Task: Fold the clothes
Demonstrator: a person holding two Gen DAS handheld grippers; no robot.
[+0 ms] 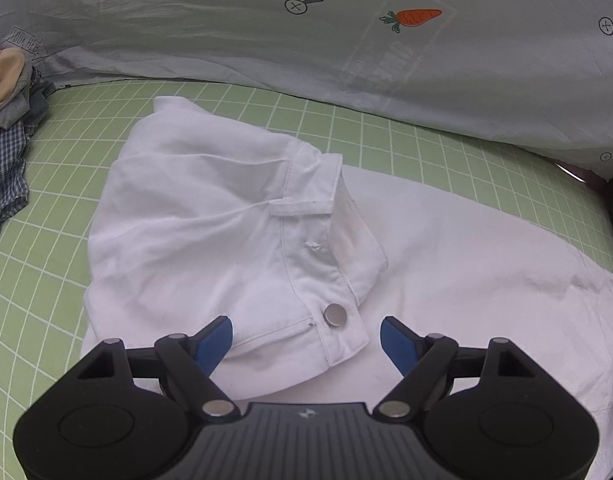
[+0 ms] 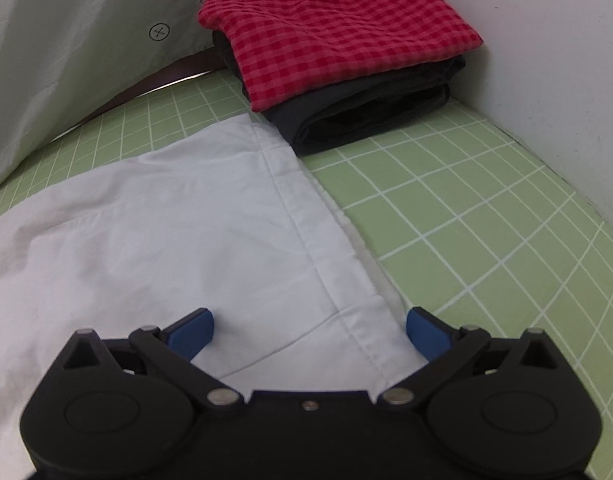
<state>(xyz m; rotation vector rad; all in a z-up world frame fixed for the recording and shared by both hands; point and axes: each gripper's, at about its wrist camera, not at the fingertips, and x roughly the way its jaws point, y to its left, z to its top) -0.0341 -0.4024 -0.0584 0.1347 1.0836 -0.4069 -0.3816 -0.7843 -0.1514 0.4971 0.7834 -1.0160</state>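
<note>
Trousers (image 1: pixel 226 216) on mat (image 1: pixel 46 280), folded stack (image 2: pixel 338 56) behind, crumpled pile (image 1: pixel 6 120) left.

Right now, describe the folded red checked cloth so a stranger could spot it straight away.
Start at the green gridded mat and follow it to the far corner by the white wall. There the red checked cloth tops a folded black garment, the only patterned red piece beside the plain white trousers.

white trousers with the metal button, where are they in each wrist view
Left wrist: white trousers fill the centre, waistband and silver metal button just ahead of the open left gripper.
Right wrist: hemmed leg end at centre-left, under the open right gripper.
Shared landmark: green grid mat.
</note>
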